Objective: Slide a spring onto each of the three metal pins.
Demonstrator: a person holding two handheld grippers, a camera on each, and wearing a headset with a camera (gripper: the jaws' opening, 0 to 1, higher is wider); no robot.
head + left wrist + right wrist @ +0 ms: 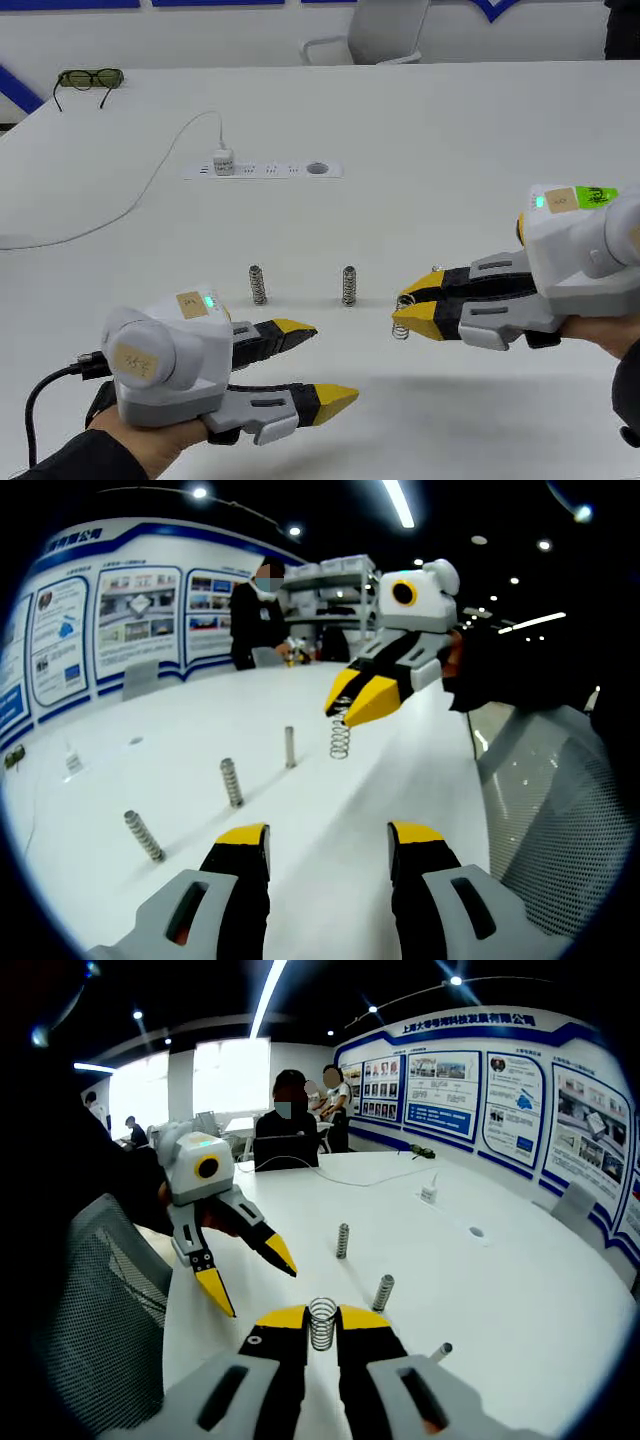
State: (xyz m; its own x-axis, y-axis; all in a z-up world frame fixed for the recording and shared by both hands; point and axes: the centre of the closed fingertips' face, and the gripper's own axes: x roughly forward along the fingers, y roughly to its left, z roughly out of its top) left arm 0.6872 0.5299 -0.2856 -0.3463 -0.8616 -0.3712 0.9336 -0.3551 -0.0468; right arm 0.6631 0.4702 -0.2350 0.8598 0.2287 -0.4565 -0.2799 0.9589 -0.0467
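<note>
Springs are already carried by the first pin (258, 285) and the second pin (348, 286), so the last threading step is judged to be in hand. The third spring (340, 738) is pinched by its upper coils between the closed-in yellow tips of the right gripper (400, 305) and is held hanging in the air, near the bare pin (289, 746) but not yet over it. Its open lower end must next be lined up above the pin's top and lowered straight, while the left gripper (332, 362) is held low over the table (450, 150), jaws spread around nothing.
</note>
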